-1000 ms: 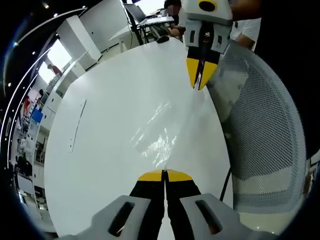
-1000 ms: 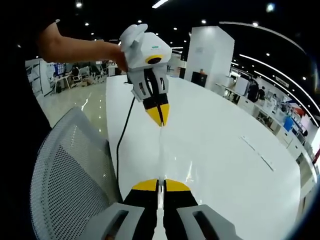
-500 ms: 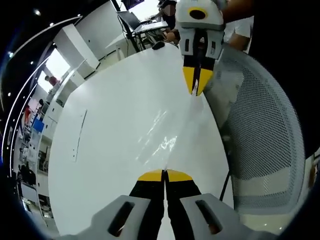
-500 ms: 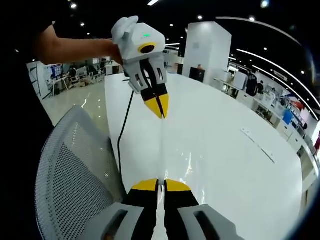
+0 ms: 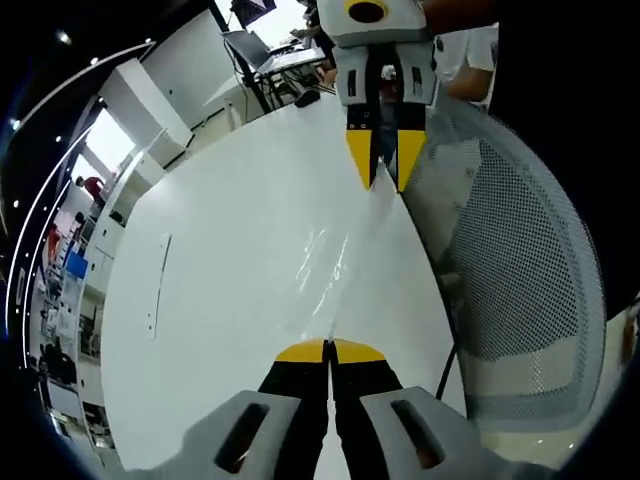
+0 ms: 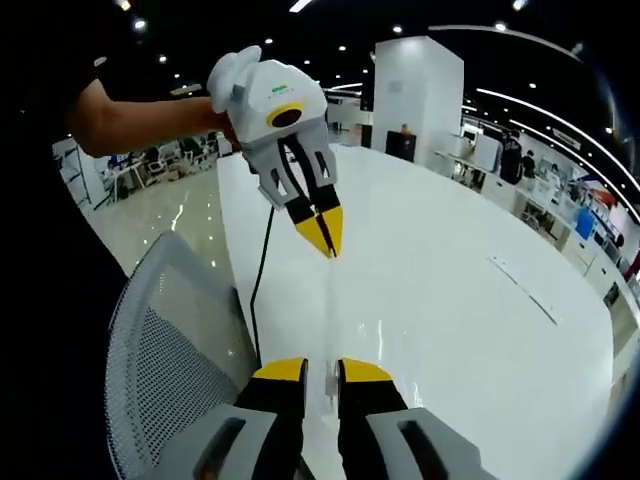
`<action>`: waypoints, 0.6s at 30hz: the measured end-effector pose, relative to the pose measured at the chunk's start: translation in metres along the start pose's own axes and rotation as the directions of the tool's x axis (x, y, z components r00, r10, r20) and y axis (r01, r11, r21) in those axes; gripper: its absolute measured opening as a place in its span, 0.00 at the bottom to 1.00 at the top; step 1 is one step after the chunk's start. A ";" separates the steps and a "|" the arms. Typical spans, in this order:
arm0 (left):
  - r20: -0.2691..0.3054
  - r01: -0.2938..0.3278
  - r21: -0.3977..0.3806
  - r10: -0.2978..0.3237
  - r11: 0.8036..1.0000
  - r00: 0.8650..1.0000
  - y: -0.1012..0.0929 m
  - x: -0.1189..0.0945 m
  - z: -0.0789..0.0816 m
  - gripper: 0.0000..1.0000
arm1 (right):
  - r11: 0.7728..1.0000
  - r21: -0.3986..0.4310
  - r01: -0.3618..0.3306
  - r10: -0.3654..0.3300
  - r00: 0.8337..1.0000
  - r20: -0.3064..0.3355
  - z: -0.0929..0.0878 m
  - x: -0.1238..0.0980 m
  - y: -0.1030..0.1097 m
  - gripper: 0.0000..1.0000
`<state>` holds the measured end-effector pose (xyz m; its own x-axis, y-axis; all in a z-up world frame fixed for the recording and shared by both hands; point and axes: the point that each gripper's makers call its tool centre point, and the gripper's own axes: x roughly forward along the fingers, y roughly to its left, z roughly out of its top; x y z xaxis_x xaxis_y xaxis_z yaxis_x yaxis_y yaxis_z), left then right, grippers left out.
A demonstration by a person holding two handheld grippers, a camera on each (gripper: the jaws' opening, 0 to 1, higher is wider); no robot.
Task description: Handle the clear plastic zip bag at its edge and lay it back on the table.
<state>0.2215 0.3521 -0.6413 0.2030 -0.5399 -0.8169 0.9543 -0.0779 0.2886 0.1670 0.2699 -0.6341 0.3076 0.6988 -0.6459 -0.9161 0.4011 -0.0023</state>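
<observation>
The clear plastic zip bag [image 5: 325,268] stretches low over the white table [image 5: 220,300] between the two grippers, glinting with creases. My left gripper [image 5: 328,350] is shut on its near edge. In the right gripper view the left gripper [image 6: 325,240] comes in from the top, held by a hand, its yellow tips pinched together on the bag [image 6: 328,310]. My right gripper [image 6: 322,372] stands open, with the bag's edge loose in the gap between its jaws. The left gripper view shows the right gripper [image 5: 385,178] with its yellow tips apart.
A grey mesh chair [image 5: 520,290] stands against the table's edge, also seen as the chair [image 6: 170,350]. A black cable [image 6: 262,270] hangs down beside the edge. A thin grey strip [image 5: 158,285] lies on the table. Desks and people are far behind.
My right gripper has opened and let go of the bag's edge. The left gripper stays shut on the bag. Both cameras have shifted slightly.
</observation>
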 end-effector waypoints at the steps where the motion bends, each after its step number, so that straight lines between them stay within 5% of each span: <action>1: 0.001 0.000 0.001 0.000 1.000 1.000 0.000 0.000 0.001 0.00 | 1.000 0.002 -0.002 0.002 1.000 -0.001 0.002 -0.001 -0.001 0.08; 18: 0.006 -0.004 -0.013 0.004 1.000 1.000 -0.001 -0.001 0.004 0.00 | 0.999 0.041 -0.034 0.033 0.999 0.027 0.029 -0.015 -0.009 0.09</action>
<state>0.2190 0.3491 -0.6389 0.2053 -0.5449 -0.8130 0.9563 -0.0650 0.2851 0.1778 0.2730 -0.6021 0.2839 0.7275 -0.6246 -0.9147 0.4009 0.0513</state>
